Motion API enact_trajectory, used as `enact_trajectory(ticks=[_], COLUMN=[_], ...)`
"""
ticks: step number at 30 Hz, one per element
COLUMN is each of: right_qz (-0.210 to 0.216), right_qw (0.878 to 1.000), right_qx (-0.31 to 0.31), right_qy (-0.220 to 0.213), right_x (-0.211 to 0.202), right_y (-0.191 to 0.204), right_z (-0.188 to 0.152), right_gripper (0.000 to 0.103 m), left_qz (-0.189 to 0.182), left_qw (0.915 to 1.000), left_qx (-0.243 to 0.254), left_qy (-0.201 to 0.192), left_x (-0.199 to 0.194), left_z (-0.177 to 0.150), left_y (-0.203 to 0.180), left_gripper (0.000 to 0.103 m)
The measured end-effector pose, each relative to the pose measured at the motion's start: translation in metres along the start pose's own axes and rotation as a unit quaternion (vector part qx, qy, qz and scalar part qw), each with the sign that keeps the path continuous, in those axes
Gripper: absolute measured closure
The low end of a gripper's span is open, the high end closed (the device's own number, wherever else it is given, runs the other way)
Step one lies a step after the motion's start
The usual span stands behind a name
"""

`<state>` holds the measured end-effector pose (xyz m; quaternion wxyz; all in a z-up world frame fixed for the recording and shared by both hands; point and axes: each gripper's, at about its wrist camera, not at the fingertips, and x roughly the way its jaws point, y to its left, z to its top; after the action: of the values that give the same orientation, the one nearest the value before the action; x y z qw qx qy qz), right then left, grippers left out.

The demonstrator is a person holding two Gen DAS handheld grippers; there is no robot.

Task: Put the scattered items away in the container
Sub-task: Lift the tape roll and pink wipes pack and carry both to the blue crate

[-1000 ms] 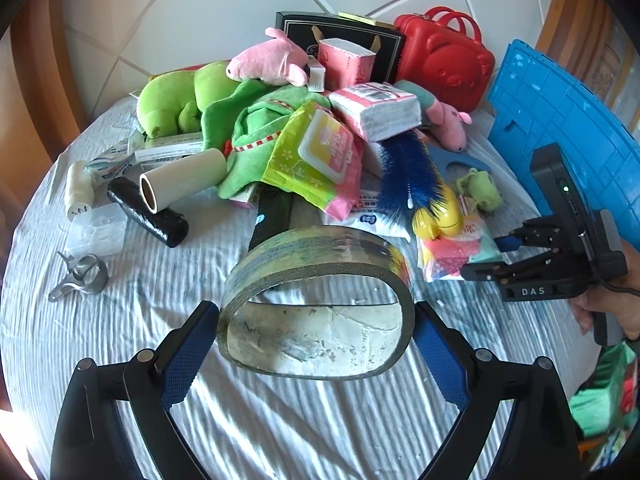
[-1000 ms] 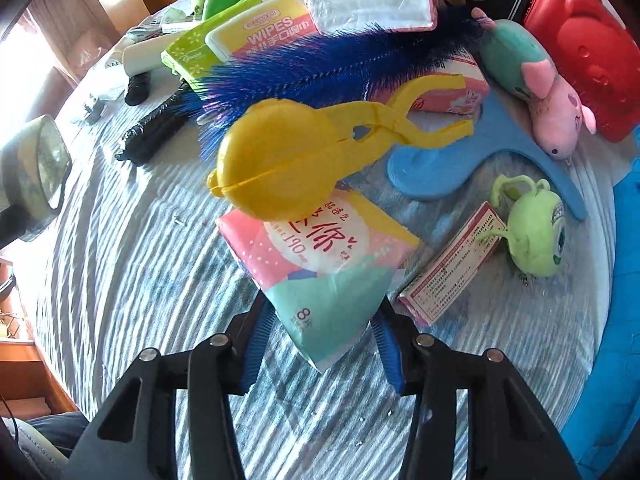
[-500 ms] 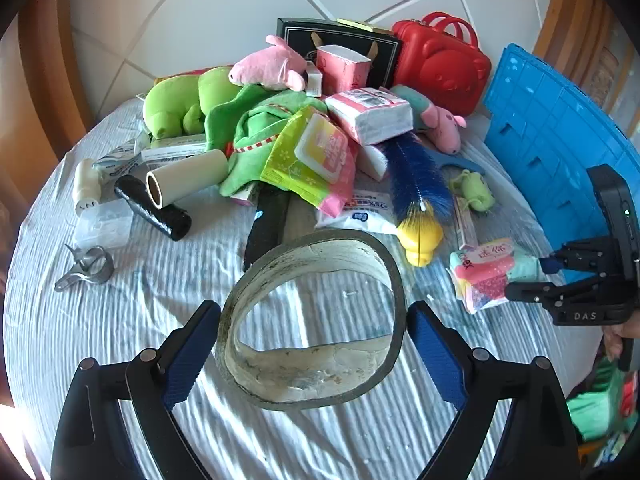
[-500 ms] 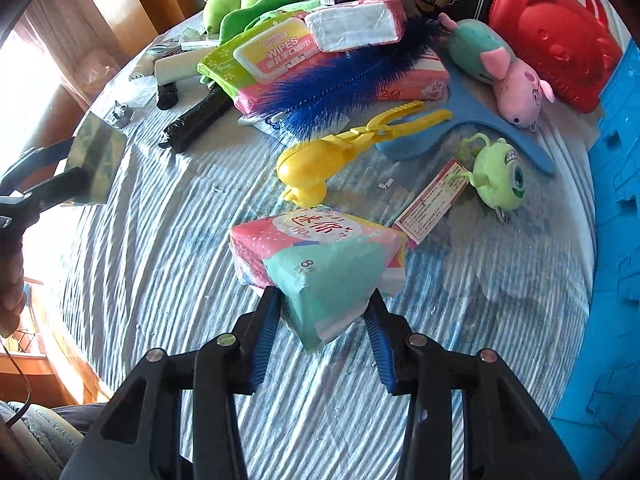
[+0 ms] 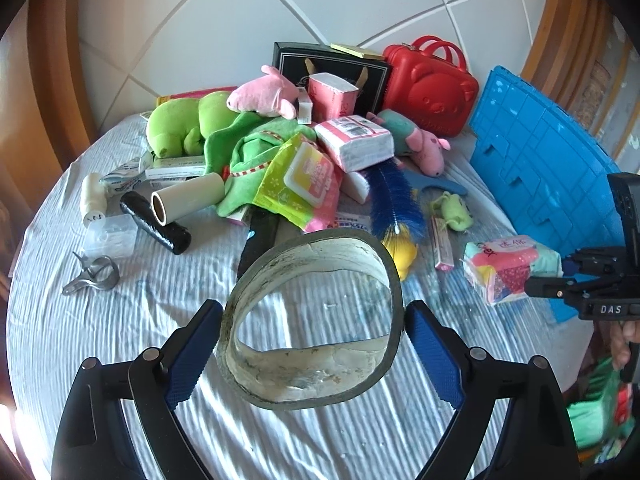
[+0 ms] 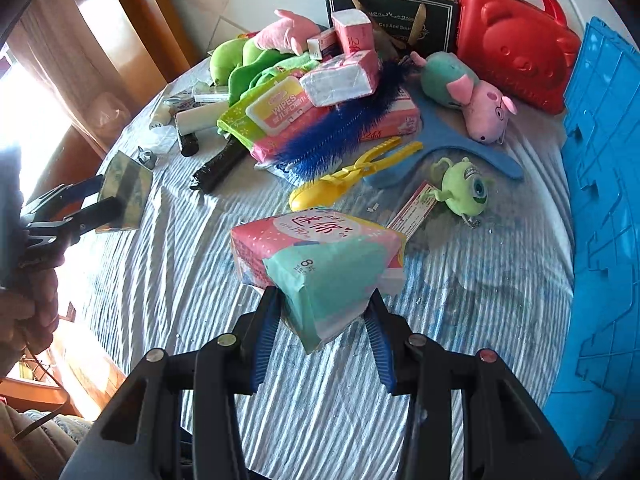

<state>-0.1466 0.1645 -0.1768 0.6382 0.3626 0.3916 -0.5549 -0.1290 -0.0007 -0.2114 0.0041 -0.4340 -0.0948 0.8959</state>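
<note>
We hold a wide tape roll (image 5: 310, 320) in our left gripper (image 5: 314, 344), its jaws pressed against the roll's two sides, above the striped cloth of the table (image 5: 120, 340). Our right gripper (image 6: 322, 340) has its jaws clamped on a pink-and-teal tissue pack (image 6: 320, 258), lifted off the table — in the left wrist view that pack (image 5: 510, 270) hangs just in front of the blue crate (image 5: 540, 168), which stands to the right of both jaws. Ahead of the right jaws lie a yellow clamp toy (image 6: 352, 174), a green one-eyed plush (image 6: 466, 188) and a pink pig plush (image 6: 478, 102). Farther ahead, a wipes pack (image 6: 276, 110) sits in the pile beside a blue feather brush (image 6: 340, 128) — a red bear case (image 6: 520, 46) stands behind them.
</note>
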Motion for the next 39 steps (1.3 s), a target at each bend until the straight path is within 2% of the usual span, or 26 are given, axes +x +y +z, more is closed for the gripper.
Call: enact_trajectory(ticks=[12, 25, 33, 39], right_qz=[0.02, 0.022, 0.011, 0.006], right_qw=[0.998, 0.993, 0.986, 0.981], right_qx=[-0.004, -0.009, -0.011, -0.002], right_qy=[-0.06, -0.116, -0.165, -0.196], right_x=[-0.062, -0.123, -0.173, -0.208], right_y=[0.003, -0.008, -0.031, -0.057], right_z=[0.012, 0.017, 0.017, 0.015], right_gripper=[0.061, 0.061, 0.061, 0.061], left_qz=[0.001, 0.007, 0.012, 0.006], left_qw=[0.9992, 0.9966, 0.9937, 0.9923], left_qx=[0.0, -0.009, -0.004, 0.011], left_qy=[-0.041, -0.082, -0.111, -0.124], left_x=[-0.035, -0.07, -0.09, -0.095], left_z=[0.022, 0.049, 0.076, 0.095], left_y=[-0.014, -0.034, -0.056, -0.089], left_gripper=[0.011, 0.011, 0.011, 0.011])
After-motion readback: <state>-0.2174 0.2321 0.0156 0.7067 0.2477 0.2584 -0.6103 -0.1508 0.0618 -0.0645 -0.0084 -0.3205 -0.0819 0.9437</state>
